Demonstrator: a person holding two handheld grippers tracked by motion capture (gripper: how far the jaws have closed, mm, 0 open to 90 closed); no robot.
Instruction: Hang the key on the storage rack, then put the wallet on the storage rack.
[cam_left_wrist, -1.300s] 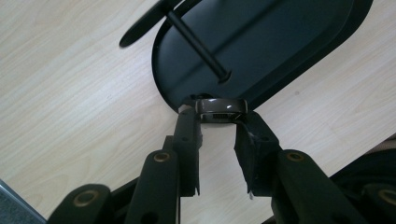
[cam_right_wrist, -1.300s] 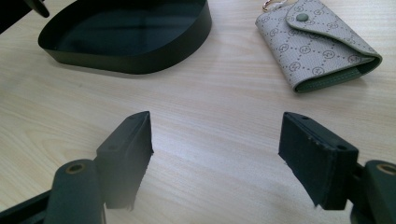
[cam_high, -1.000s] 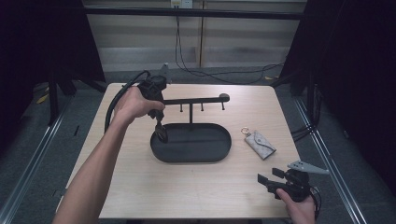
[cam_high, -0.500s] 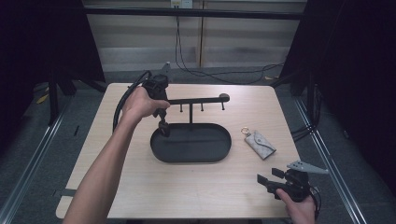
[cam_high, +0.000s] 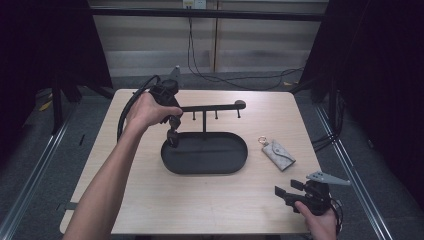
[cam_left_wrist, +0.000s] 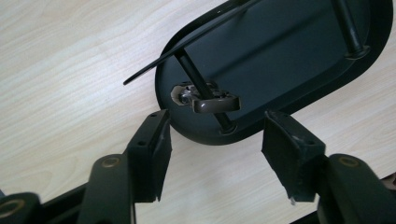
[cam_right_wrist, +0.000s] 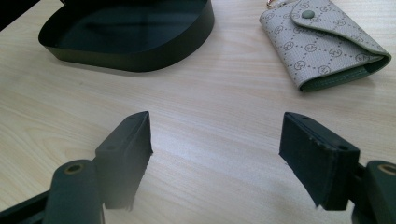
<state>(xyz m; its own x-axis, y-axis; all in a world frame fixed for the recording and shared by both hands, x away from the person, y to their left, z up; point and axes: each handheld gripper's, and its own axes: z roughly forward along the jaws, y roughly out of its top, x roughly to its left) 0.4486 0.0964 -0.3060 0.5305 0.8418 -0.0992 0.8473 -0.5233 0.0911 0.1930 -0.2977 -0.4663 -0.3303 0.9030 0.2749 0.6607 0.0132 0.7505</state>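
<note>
Tray (cam_high: 235, 162) — key pouch (cam_high: 278, 154) just beside

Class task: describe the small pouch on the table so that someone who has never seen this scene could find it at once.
Start at the black oval tray with its hook rack in the middle of the wooden table. Just off the tray's right end, flat on the bare wood, lies the key pouch: pale grey, quilted, with a snap flap and a metal ring.

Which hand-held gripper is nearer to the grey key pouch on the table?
The right hand-held gripper: it sits near the table's front edge, just below the key pouch. The left hand-held gripper is across the black tray.
</note>
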